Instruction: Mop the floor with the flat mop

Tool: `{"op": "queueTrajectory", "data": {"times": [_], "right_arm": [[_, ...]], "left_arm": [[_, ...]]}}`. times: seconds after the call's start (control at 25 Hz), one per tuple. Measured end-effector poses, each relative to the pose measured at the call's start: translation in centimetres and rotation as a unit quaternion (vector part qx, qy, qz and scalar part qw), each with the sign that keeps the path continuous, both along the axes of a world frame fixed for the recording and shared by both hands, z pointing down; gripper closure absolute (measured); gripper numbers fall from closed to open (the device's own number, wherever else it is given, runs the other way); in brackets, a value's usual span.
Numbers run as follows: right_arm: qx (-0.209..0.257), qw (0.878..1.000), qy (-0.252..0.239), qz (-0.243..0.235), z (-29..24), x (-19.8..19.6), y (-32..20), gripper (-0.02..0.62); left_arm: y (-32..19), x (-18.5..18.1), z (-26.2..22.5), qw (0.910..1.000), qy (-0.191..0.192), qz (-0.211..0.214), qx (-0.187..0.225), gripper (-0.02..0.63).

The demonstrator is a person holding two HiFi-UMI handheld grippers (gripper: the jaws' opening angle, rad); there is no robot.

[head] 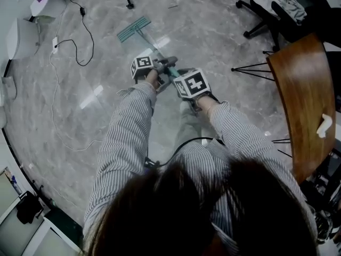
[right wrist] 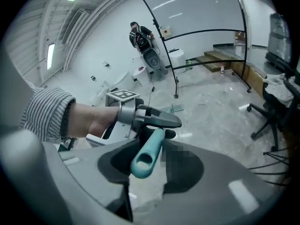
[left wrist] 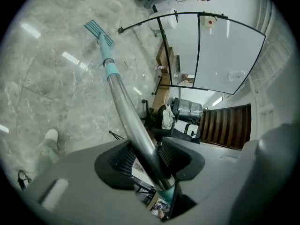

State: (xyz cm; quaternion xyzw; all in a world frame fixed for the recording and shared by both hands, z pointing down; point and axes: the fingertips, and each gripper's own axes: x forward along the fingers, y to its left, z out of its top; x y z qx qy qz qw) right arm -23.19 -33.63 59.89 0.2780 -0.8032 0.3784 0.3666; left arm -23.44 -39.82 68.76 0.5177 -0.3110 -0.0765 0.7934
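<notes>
Left tongs (left wrist: 149, 157): closed tight on the metal mop shaft (left wrist: 126, 111), which runs up and away between my jaws toward the floor.
Right tongs (right wrist: 149, 159): closed round the teal end grip (right wrist: 151, 150), whose open tip pokes back at the camera; this pair sits just behind the left one.
Flat mop: its striped teal head (head: 134, 29) lies flat on the grey marble floor (head: 213, 31), ahead of me and a little left, with the shaft slanting back to my hands.
Why this hold: I judge the lower grip steers and presses the shaft while the upper grip at the end pivots it, so the head stays flat as I push.
Open room: bare floor spreads ahead and to the left of the head, enough for long strokes.
Edges: a black cable (head: 74, 47) trails on the floor to the left; an office chair (head: 266, 15) and a curved wooden surface (head: 303, 100) with thin black legs crowd the right, so I should sweep away from that side.
My shoe (left wrist: 49, 139): well behind the head, clear of the stroke.
</notes>
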Motion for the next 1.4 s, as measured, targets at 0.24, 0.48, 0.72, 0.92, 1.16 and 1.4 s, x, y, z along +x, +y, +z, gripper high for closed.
{"op": "queueTrajectory", "data": {"times": [0.24,0.48,0.72,0.92,1.16,1.4], "right_arm": [[-0.005,1.000,0.016,-0.023,0.5,-1.3,-0.5,0.453],[-0.001,0.999,0.038,-0.034,1.8,-0.8,0.8,0.454],[-0.005,0.999,0.037,-0.034,2.1,1.7,2.7,0.456],[-0.006,0.999,0.030,-0.032,2.2,5.1,5.9,0.457],[-0.007,1.000,0.012,-0.026,2.1,10.8,12.2,0.457],[-0.006,0.999,0.015,-0.048,3.0,20.3,23.2,0.457]], "left_arm": [[-0.6,-1.1,0.3,0.9999,-0.004,0.014,-0.001,0.443],[0.7,-0.6,1.4,0.9989,-0.022,0.041,-0.007,0.445],[2.4,1.6,1.5,0.9997,-0.020,0.017,0.004,0.443],[5.7,4.9,1.6,0.9996,-0.024,0.015,0.005,0.442],[12.0,10.5,1.5,0.9994,-0.031,0.002,0.013,0.439],[23.2,20.0,2.2,0.9992,-0.039,0.014,0.001,0.437]]}}
